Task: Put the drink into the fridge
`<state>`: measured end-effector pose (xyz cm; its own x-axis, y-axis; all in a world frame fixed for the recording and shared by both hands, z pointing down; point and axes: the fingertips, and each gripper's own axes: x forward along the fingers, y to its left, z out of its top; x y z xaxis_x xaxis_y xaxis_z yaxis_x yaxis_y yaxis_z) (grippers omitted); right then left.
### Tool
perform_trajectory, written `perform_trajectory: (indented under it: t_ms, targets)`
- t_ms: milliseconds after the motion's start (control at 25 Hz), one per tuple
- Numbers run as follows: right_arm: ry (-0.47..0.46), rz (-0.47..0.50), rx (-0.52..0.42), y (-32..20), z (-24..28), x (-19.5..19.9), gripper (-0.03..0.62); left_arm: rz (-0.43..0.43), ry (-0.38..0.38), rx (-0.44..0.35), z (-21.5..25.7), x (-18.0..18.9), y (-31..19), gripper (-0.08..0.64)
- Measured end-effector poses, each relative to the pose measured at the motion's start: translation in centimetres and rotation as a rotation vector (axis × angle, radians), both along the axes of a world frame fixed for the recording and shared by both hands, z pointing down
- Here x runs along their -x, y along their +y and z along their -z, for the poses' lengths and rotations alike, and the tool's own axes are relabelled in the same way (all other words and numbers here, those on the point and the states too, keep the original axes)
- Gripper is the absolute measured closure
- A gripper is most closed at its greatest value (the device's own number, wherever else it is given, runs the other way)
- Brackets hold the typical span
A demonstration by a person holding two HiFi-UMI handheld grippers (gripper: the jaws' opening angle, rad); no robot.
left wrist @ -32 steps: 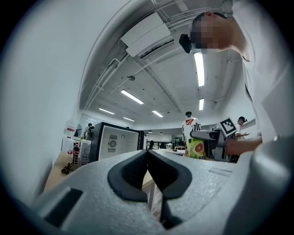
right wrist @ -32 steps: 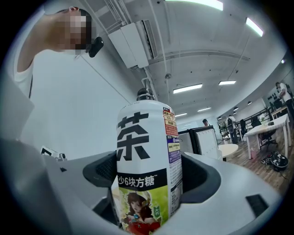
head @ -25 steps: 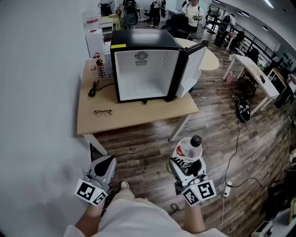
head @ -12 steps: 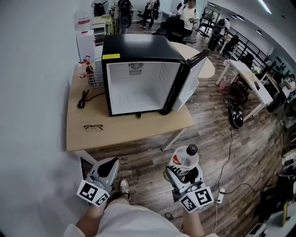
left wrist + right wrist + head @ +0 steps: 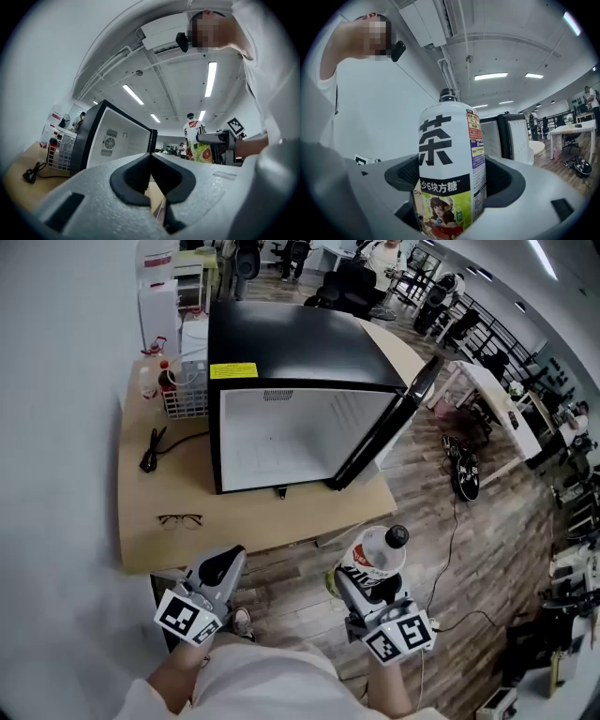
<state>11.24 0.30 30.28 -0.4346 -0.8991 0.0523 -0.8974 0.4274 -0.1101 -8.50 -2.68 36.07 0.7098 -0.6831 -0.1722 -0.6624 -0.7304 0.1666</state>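
The drink is a white-labelled bottle (image 5: 376, 556) with a black cap, held upright in front of the table. My right gripper (image 5: 372, 579) is shut on the drink bottle (image 5: 449, 173), its pads pressed to both sides. The black mini fridge (image 5: 291, 352) stands on the wooden table (image 5: 159, 486), door (image 5: 382, 435) swung open to the right, white inside bare. My left gripper (image 5: 222, 568) hangs at the table's near edge, jaws shut on nothing (image 5: 150, 174). From the left gripper view the fridge (image 5: 112, 140) and the bottle (image 5: 198, 140) both show.
On the table left of the fridge lie glasses (image 5: 180, 519), a black cable (image 5: 150, 448) and a white wire basket (image 5: 186, 395) with bottles. Cables and shoes (image 5: 465, 474) lie on the wood floor at the right. More desks and people are further back.
The view has closed in on the table and fridge, which now sits larger and nearer. Both grippers hold the same pose, the bottle still in the right one.
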Motion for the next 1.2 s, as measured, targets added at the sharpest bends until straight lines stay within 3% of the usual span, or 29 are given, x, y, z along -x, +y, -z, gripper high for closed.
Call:
perform_trajectory:
  t_ms: [360,880,1200]
  targets:
    - [-0.012,-0.010,0.013,-4.8,-0.3,-0.1,0.190,-0.066,0.004,0.022,-0.3,-2.2,-4.7,0.546]
    - [-0.033,0.115,0.011,-11.6,-1.4,-4.0,0.190,0.065,-0.063,-0.005,1.8,-6.0,-9.0,0.546]
    - [-0.005,0.172,0.043,-15.5,-4.5,-4.5,0.190,0.100,-0.094,0.071,-0.8,-7.7,-10.4,0.546]
